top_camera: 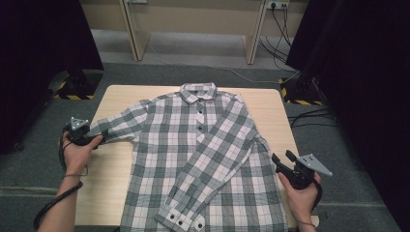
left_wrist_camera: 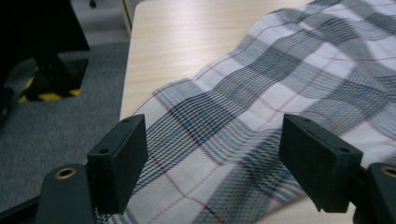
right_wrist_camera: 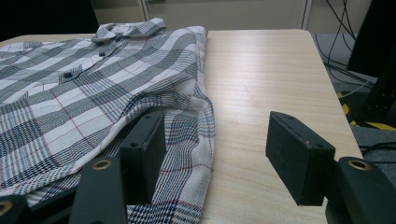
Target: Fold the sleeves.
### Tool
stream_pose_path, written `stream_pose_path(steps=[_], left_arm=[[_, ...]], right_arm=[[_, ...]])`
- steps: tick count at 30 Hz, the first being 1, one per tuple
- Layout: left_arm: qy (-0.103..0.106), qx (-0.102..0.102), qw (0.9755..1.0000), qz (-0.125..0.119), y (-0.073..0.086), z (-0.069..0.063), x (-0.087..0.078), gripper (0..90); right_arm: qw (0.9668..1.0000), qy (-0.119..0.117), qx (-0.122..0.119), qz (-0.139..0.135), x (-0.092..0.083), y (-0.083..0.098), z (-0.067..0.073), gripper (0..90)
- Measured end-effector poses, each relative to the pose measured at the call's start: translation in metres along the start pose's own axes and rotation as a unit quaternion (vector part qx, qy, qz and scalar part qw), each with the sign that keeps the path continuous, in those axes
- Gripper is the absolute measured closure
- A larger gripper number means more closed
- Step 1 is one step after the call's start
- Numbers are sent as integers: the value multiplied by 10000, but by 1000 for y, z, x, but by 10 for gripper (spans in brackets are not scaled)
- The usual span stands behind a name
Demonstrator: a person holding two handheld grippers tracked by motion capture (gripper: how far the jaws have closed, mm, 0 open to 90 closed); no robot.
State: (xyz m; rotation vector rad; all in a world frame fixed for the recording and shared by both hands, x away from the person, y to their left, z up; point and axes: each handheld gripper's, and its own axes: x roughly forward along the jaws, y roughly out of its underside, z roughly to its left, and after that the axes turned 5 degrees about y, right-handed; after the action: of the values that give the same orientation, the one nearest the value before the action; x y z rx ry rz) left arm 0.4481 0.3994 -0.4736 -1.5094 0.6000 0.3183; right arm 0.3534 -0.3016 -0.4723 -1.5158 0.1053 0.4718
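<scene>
A grey-and-white plaid shirt point(top_camera: 203, 121) lies buttoned and face up on the wooden table point(top_camera: 113, 99), collar toward the far edge. One sleeve point(top_camera: 217, 154) is folded diagonally across the front, its cuff point(top_camera: 181, 220) near the front edge. The other sleeve point(top_camera: 118, 125) stretches out to the left. My left gripper point(top_camera: 93, 137) is at that sleeve's end, and in the left gripper view its jaws point(left_wrist_camera: 212, 154) stand wide apart with the sleeve fabric point(left_wrist_camera: 233, 116) lying between them. My right gripper point(top_camera: 283, 158) hovers open at the table's right edge, beside the shirt's side hem point(right_wrist_camera: 196, 130).
Bare tabletop point(right_wrist_camera: 271, 70) runs along the shirt's right side and around the left sleeve point(left_wrist_camera: 177, 42). Beyond the table are a pale desk frame point(top_camera: 138, 34), floor cables point(top_camera: 309, 116), dark curtains and stand bases with yellow-black tape point(top_camera: 72, 94).
</scene>
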Motion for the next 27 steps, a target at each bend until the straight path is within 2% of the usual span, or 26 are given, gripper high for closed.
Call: stream_pose_path(steps=[3, 6, 12, 22, 25, 27], left_arm=[[-96, -149, 9998, 134, -1, 7, 6, 236], [-167, -145, 9995, 233, -1, 9, 9, 243], [-226, -304, 9986, 368, 3, 14, 16, 247], [-352, -368, 9972, 555, 1, 15, 20, 283], [-425, -408, 9969, 527, 1, 15, 20, 350], [-488, -440, 9966, 504, 1, 14, 19, 438]], right_arm=[[10000, 2, 2, 4, 0, 0, 0, 387], [10000, 9, -9, 15, 0, 0, 0, 387], [10000, 6, 8, 14, 1, 0, 0, 387], [10000, -7, -3, 3, 1, 0, 0, 387], [10000, -11, 6, -4, 0, 0, 0, 388], [10000, -13, -1, -4, 1, 0, 0, 387]])
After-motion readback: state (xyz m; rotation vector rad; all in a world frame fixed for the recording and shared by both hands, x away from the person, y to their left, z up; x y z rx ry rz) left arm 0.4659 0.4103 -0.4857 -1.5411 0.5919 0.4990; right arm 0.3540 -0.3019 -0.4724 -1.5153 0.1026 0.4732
